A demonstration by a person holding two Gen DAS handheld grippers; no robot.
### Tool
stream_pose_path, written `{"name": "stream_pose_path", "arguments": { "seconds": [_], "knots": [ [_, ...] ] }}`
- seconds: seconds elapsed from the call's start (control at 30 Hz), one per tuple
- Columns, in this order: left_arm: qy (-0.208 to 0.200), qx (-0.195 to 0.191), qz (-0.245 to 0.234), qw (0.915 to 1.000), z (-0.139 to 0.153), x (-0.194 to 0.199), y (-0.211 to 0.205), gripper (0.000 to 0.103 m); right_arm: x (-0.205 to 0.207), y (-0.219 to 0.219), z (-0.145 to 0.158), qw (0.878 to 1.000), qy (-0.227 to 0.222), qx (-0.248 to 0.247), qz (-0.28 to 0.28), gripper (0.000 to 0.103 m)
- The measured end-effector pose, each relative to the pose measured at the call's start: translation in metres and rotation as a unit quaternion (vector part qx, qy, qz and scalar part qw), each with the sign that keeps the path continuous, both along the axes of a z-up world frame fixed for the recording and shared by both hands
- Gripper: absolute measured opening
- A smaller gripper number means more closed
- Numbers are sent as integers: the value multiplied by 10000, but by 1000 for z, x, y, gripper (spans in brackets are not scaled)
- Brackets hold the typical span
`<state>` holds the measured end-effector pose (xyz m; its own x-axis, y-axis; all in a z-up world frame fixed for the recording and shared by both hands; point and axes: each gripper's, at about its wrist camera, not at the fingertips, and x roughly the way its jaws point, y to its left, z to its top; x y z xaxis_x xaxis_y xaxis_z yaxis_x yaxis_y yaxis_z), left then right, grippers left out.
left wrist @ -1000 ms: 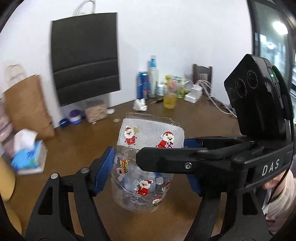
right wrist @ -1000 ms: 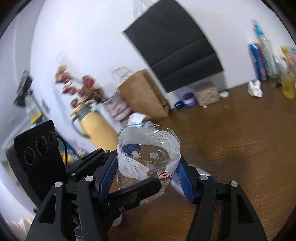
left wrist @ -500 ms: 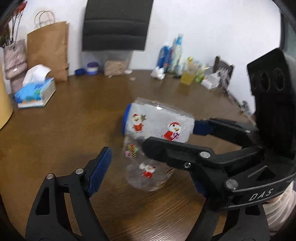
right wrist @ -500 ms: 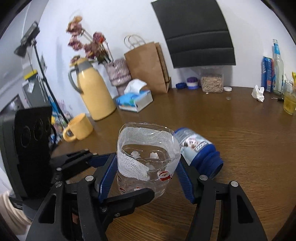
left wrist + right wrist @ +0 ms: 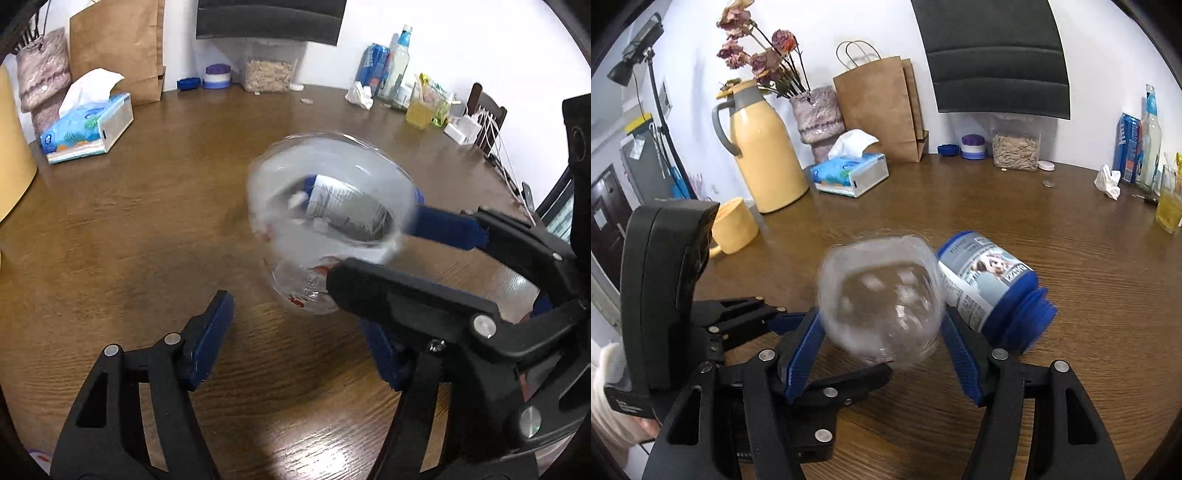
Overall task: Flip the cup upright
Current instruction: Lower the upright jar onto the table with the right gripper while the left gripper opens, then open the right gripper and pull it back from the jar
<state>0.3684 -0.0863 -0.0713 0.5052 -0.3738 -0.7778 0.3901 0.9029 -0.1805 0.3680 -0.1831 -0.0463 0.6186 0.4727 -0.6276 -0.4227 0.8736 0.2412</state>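
The clear plastic cup (image 5: pixel 328 221) with small Santa prints is motion-blurred, its mouth tilted up and toward the cameras. In the right wrist view the cup (image 5: pixel 882 299) sits between my right gripper's blue pads (image 5: pixel 803 345), and my right gripper (image 5: pixel 882 350) appears shut on it just above the brown table. My left gripper (image 5: pixel 299 343) is open and empty, with its left pad (image 5: pixel 208 341) clear of the cup. The right gripper's arms (image 5: pixel 443 306) cross the left wrist view.
A blue-capped jar (image 5: pixel 993 288) lies on its side right behind the cup. A tissue box (image 5: pixel 851 173), yellow thermos (image 5: pixel 764 147), yellow mug (image 5: pixel 733 225) and paper bag (image 5: pixel 882 107) stand at the back left. Bottles and a glass of drink (image 5: pixel 1169 199) stand at the far right.
My left gripper let go of the cup, opened and drew back. My right gripper kept hold, turned the cup and lowered it toward the table.
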Motion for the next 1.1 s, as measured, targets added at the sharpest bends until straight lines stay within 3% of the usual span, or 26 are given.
{"name": "stream_pose_path", "arguments": {
  "seconds": [0.43,0.73,1.0,1.1],
  "knots": [
    [-128,-138,-21,9998,17,-10,12,66,-13,-1,10,9994,68,335,66,69],
    [-455,93,-38,9989,42,-39,18,79,-51,-36,39,9988,-199,345,-281,70],
    [-843,-36,-412,9956,57,-73,21,85,-95,-53,49,9977,-335,371,-450,70],
    [-1054,-117,-674,9921,59,-91,23,90,-109,-54,49,9971,-404,401,-502,78]
  ]
}}
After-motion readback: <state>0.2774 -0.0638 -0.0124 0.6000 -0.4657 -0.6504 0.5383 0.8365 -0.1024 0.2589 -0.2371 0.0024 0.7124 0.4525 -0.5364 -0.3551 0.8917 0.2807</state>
